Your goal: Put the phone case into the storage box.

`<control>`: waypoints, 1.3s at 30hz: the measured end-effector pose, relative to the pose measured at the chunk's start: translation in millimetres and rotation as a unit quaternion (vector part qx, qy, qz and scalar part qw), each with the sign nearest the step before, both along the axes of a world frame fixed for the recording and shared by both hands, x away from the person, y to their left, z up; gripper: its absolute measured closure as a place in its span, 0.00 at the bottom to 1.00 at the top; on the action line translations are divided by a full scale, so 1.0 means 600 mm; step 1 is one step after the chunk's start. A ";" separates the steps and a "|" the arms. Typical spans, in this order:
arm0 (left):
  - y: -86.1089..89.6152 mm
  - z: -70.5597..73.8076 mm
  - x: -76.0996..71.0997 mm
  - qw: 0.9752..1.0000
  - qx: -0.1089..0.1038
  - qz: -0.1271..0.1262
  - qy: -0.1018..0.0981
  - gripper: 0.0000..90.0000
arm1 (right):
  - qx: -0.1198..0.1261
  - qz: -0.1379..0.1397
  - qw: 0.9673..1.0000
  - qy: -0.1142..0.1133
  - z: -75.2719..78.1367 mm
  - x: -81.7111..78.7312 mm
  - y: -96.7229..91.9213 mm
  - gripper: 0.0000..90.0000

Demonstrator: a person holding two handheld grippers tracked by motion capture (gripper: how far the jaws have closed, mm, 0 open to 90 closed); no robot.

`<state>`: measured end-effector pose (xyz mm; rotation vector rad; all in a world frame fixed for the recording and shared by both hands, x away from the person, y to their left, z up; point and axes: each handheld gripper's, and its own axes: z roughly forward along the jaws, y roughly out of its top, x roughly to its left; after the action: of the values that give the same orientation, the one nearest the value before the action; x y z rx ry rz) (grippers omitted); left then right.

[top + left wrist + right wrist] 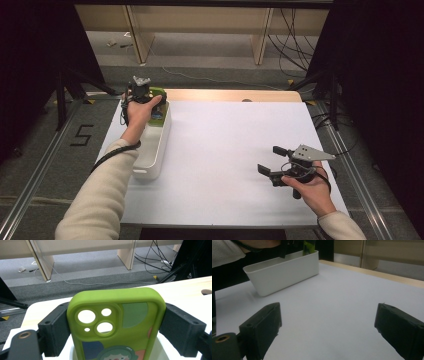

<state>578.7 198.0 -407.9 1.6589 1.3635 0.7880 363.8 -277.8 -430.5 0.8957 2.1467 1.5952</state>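
The left gripper (141,93) pinches the green phone case (117,322) by its sides, upright over the far end of the white bin (159,145). Next, I think, it gets lowered in without bumping the rim. The right gripper (272,161) waits with fingers spread over bare desk (220,150)

Grey carpeted floor (210,60) lies beyond the white tabletop (235,150), with pale wooden furniture legs (262,40) and trailing black cables (295,45).
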 end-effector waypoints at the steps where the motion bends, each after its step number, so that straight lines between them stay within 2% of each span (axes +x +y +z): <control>1: 0.000 0.000 0.000 1.000 0.000 -0.001 0.001 0.17 | 0.000 0.000 1.000 0.000 0.000 0.000 0.000 0.09; 39: -0.002 -0.001 0.013 1.000 0.000 -0.005 0.019 0.16 | -0.003 0.002 1.000 0.003 -0.001 0.001 0.000 0.09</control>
<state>586.7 196.9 -408.4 1.6882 1.3802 0.7539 364.2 -277.6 -431.3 0.8951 2.1580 1.5887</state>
